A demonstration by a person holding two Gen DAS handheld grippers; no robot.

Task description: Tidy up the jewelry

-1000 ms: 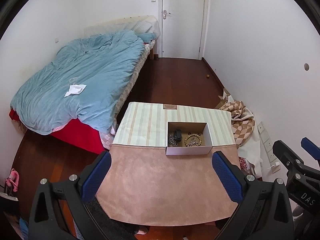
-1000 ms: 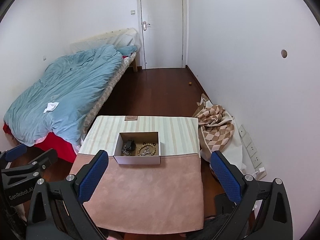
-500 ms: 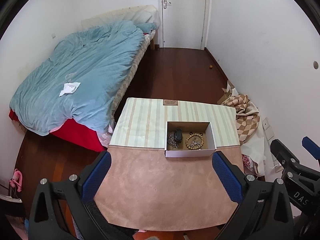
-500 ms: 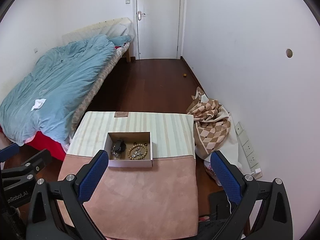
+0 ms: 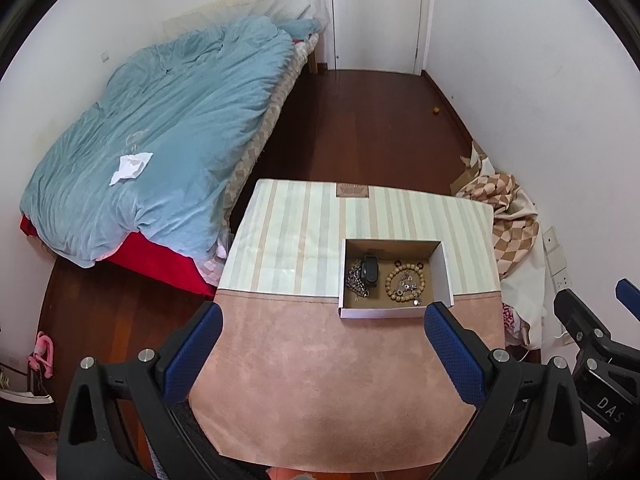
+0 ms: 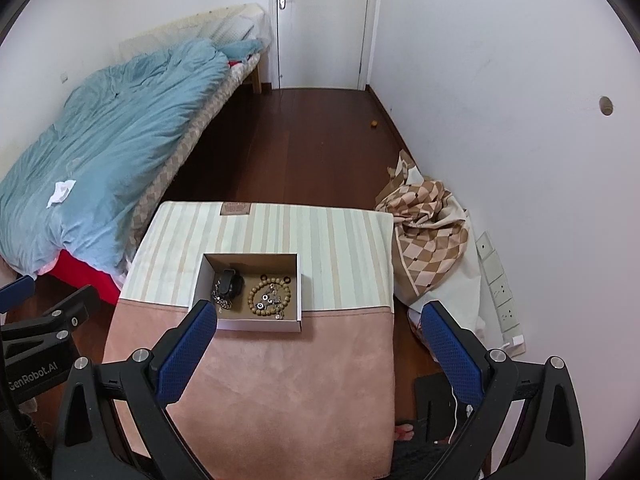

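Far left: bed with blue duvet (image 5: pixel 160 140), off the work area, no part in the task. Left gripper (image 5: pixel 322 320): spread wide, nothing between the blue pads, held high and back over the near, pink half of the tabletop (image 5: pixel 320 380); probably kept there to hold the whole work area in view and stay clear of the box. Centre: open cardboard box (image 5: pixel 382 313) sitting across the seam between the pink and the striped cloth, somewhat right of middle in the left view. All visible jewelry inside it, none on the cloth. Left part of the box floor: metal chain (image 5: pixel 356 280) bunched against a dark strap-like piece (image 5: pixel 370 270), touching or overlapping. Right part: wooden bead bracelet (image 5: pixel 405 283) laid as a ring, small silver charms inside it, two small dark rings just beyond; too small to name more exactly. Low walls presumably meant to stop small pieces from rolling off. Arrangement consistent with pieces gathered in and done, equally with a mixed lot awaiting sorting; not decidable from this moment. Right gripper (image 6: pixel 318 312): likewise spread, empty, level with the left one, its left pad overlapping the box's near-left corner in its own view but well above it. Far right: checkered cloth (image 5: pixel 508 216) heaped on the floor against the wall, beside the tabletop.
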